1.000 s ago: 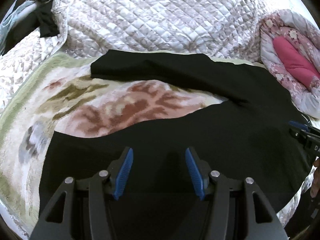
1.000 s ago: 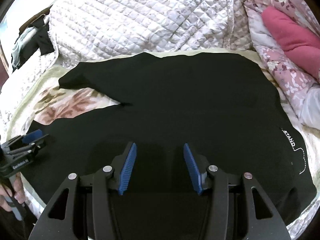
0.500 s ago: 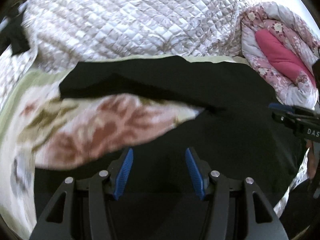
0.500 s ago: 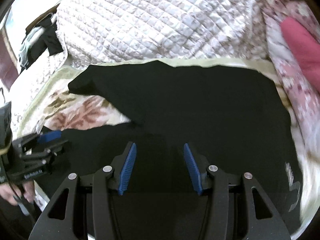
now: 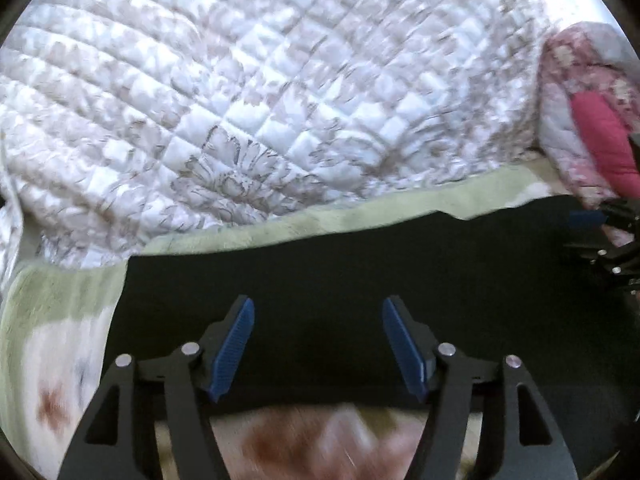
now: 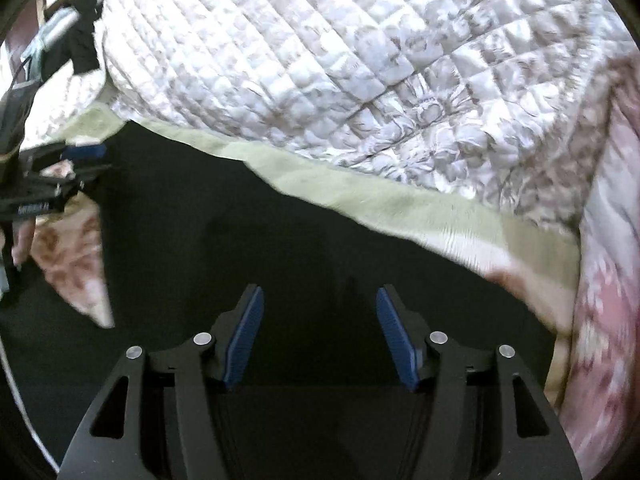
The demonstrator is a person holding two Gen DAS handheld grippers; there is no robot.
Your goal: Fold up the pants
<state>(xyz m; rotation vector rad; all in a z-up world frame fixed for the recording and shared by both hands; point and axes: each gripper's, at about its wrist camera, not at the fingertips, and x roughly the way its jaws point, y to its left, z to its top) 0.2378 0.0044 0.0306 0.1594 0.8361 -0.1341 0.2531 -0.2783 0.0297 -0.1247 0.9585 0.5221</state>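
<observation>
1. Black pants (image 5: pixel 360 264) flat on the green-edged floral blanket (image 5: pixel 280 226), long axis side to side across both views; far leg's cuff end at left in the left view, wide part toward the right.
2. Left gripper (image 5: pixel 316 342): jaws wide, nothing held, over the far leg.
3. Right gripper (image 6: pixel 320 334): jaws wide, nothing held, over the wide part.
4. White lettering on the left gripper body in the right view, too blurred to read.
5. Quilted white bedspread (image 6: pixel 360 60) beyond the pants; pink floral quilt (image 5: pixel 580 100) at right; dark clothes (image 6: pixel 80 44) top left. Motion blur throughout.
</observation>
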